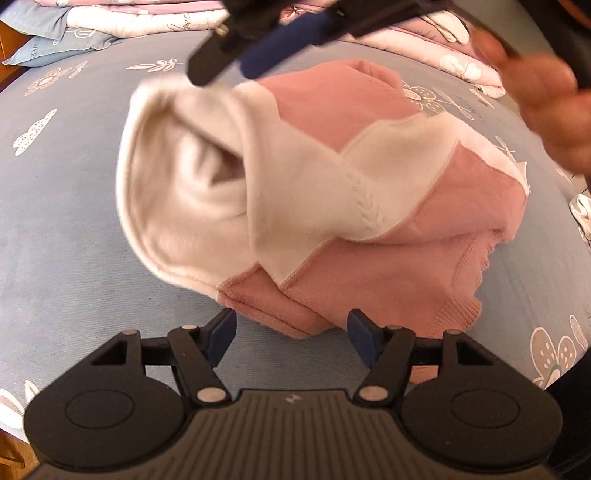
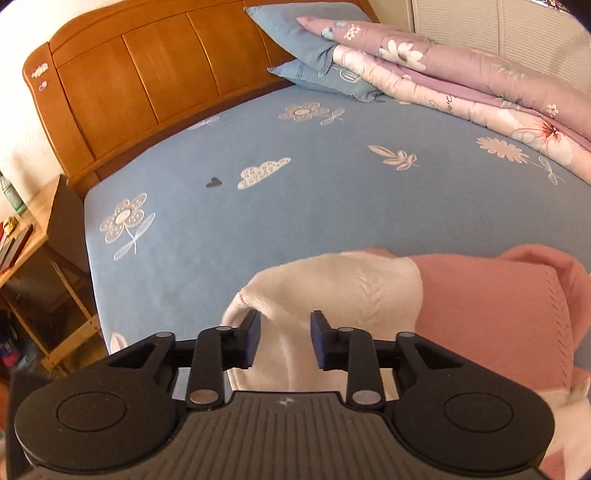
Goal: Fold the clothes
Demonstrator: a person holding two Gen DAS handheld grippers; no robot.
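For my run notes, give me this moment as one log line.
item: pink and white sweater, folded on blue bedsheet | left tool: open, at sweater edge | right tool: open, above white hood, nothing held

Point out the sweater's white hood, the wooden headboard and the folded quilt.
white hood [image 1: 177, 192], left wrist view, its inner lining.
wooden headboard [image 2: 147, 77], right wrist view, a middle panel.
folded quilt [image 2: 461, 74], right wrist view, its lilac top layer.

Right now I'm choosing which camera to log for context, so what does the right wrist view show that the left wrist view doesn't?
Only the right wrist view shows the wooden headboard and the bedside shelf. Only the left wrist view shows the whole pink and white hoodie, the person's hand and the right gripper above the hood. Both show the hoodie, the blue sheet, the folded quilt and the pillows.
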